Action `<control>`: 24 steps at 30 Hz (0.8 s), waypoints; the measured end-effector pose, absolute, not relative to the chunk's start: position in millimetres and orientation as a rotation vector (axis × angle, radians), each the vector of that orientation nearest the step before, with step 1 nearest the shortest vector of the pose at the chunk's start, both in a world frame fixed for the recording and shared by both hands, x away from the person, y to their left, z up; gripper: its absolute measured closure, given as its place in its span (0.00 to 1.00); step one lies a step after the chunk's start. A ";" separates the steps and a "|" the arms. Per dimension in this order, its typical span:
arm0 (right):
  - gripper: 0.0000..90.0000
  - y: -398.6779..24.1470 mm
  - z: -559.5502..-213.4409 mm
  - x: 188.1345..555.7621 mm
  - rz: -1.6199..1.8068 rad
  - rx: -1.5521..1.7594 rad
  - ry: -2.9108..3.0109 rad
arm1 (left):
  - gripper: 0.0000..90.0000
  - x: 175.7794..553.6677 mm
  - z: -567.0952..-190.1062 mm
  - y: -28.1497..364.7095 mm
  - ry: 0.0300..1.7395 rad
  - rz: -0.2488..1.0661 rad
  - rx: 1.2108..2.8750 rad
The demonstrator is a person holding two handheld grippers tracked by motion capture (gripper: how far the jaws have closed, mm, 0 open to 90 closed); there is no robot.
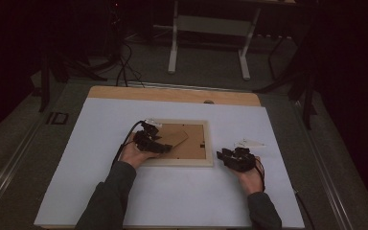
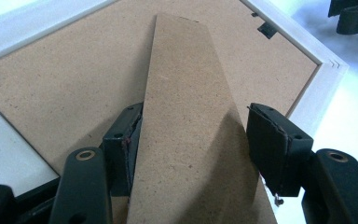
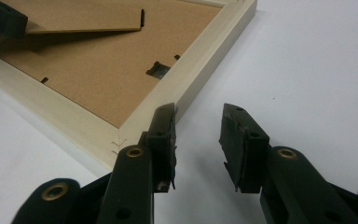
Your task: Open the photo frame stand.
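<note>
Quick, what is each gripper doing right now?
Left gripper: open, jaws either side of the cardboard stand.
Right gripper: open, empty, beside the picture frame.

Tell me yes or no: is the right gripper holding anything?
No: in the right gripper view the right gripper has its fingers apart over bare white table, beside the frame.

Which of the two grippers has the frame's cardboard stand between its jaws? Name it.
The left gripper: its jaws straddle the fold-out stand on the picture frame back. The right gripper sits open over bare white table beside the frame's corner.
</note>
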State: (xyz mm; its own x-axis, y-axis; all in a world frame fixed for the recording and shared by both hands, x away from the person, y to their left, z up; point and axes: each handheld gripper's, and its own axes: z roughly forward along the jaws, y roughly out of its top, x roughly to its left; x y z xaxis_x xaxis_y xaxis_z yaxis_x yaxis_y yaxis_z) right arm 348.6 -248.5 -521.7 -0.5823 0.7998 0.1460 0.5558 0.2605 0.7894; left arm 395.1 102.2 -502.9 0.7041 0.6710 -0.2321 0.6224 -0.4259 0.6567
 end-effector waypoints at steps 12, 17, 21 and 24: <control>0.72 -247.1 -522.0 349.1 1.228 1.248 2.258 | 0.45 391.9 -499.6 100.0 0.967 0.123 2.175; 0.72 -246.9 -522.1 349.2 1.228 1.249 2.258 | 0.45 389.2 -497.5 98.5 0.951 0.154 2.178; 0.72 -247.1 -521.8 349.6 1.229 1.248 2.255 | 0.45 386.4 -494.7 97.3 0.928 0.187 2.185; 0.72 -246.6 -521.9 349.8 1.227 1.248 2.258 | 0.45 384.5 -493.2 96.5 0.911 0.208 2.185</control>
State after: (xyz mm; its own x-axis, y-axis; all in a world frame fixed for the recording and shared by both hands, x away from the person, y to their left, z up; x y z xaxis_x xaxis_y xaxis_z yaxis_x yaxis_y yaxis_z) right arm 349.8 -246.6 -521.9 -0.5856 0.7975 0.1454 0.5560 0.2647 0.7879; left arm 384.5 96.5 -493.2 0.7340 0.6672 -0.1267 0.5457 -0.4683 0.6949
